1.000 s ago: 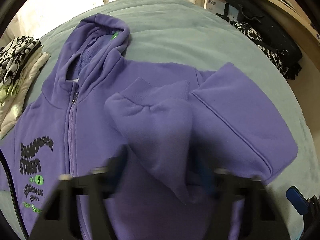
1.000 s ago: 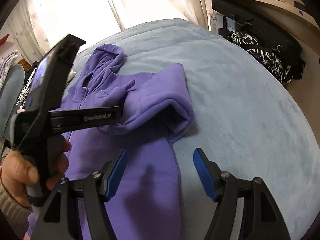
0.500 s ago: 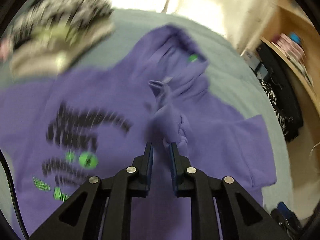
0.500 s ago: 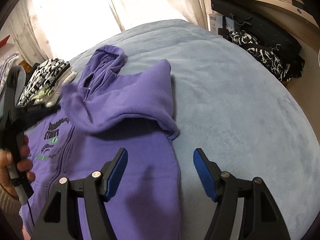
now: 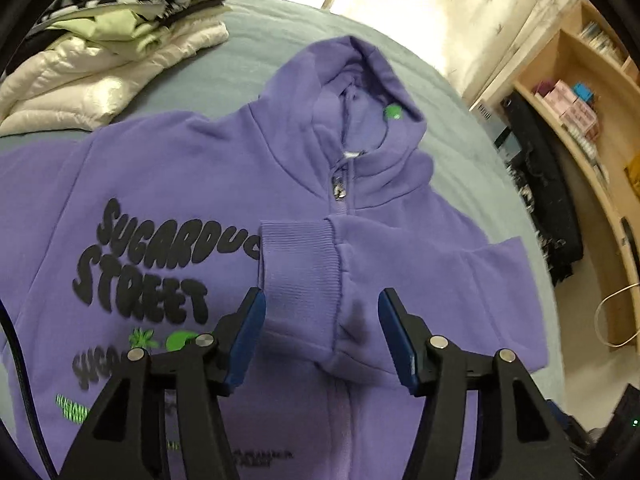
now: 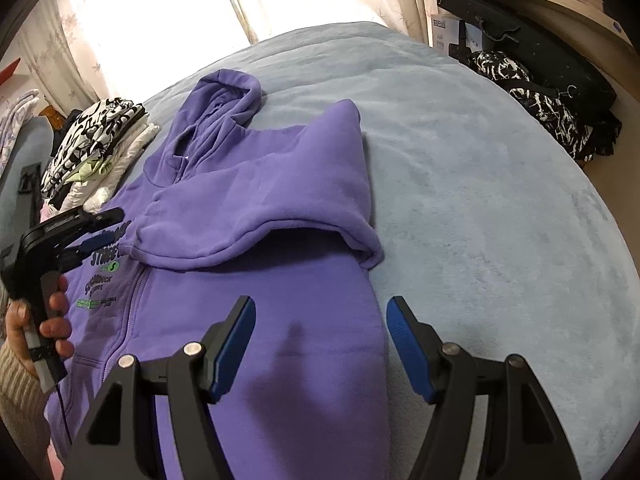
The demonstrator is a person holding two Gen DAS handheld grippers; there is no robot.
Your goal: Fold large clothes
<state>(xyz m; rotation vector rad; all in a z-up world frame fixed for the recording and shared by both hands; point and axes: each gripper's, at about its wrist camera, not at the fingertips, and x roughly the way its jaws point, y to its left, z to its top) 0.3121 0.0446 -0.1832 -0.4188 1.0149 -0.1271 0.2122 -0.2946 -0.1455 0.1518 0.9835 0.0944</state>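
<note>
**Sleeve laid across chest**

Left wrist view: my left tool [image 5: 320, 328], just opened, stands released over the sleeve cuff [image 5: 300, 256] on the hoodie [image 5: 168, 184].

Right wrist view: my right tool [image 6: 320, 340] hangs open above the hoodie's hem side on the bed [image 6: 500, 200]; the folded sleeve runs crosswise ahead.

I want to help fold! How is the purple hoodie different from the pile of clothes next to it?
The purple hoodie lies spread out, zipped, one sleeve folded across its chest; the pile of clothes is already folded and stacked. The hoodie is one colour with black lettering; the pile mixes white, pale green and black-and-white pieces. Both rest on the blue bed.
</note>
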